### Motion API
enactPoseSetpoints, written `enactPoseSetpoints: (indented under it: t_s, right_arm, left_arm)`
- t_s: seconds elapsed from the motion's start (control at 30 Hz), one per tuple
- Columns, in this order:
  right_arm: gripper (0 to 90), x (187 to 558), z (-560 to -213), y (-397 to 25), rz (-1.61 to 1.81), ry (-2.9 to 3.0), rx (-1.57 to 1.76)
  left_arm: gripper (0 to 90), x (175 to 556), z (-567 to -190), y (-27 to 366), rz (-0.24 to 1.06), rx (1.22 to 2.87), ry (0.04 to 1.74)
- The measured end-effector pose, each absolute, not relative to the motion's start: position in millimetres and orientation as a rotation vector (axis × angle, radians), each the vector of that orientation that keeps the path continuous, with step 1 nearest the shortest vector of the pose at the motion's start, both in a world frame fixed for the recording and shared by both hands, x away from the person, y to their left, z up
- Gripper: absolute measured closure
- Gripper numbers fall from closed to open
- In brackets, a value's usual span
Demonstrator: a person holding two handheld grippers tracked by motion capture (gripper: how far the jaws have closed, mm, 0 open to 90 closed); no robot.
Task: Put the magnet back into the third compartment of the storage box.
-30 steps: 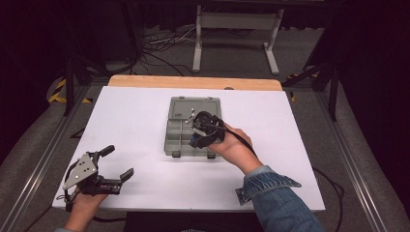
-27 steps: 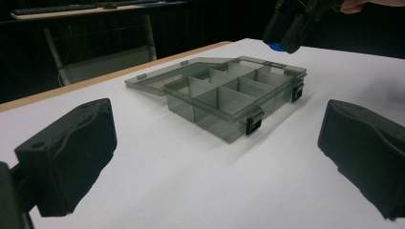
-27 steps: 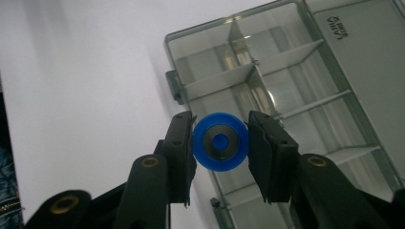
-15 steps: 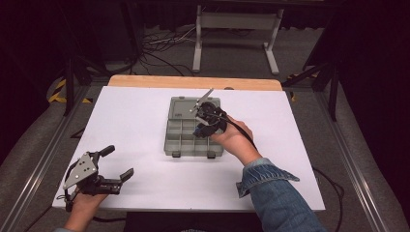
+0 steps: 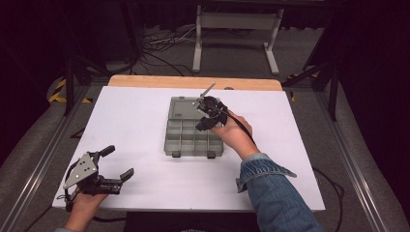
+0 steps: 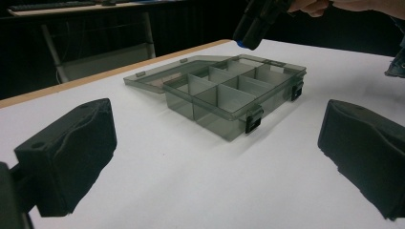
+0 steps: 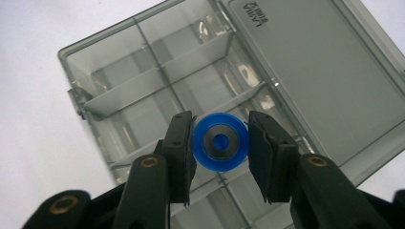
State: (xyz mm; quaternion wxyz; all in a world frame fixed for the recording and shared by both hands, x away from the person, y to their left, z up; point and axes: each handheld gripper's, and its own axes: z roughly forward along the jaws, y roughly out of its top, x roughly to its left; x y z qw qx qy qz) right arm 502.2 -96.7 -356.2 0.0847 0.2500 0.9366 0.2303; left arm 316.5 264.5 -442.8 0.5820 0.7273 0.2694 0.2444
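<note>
Holding: your right gripper pinches the blue wheel by its rim above the organizer box.
Handling: light, stiff, likely slippery; keep rim grip.
Left gripper: wide open, empty.

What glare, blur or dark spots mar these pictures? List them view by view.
High view: the white table is bright and evenly lit, the surroundings nearly black. Left gripper view: the near jaws are soft and out of focus, the compartment box sharper. Right gripper view: the blue ring is crisp, with reflections glinting on the box's clear dividers.
</note>
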Motion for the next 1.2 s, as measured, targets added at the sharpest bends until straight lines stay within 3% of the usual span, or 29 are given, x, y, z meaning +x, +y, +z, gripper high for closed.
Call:
enactPoseSetpoints:
  t_s: [1.2]
  right_arm:
    - [61.9,534,-388,-97,0.613,2.809,0.834]
  left_arm:
    - [0.3,317,-444,264,0.564,1.703,0.63]
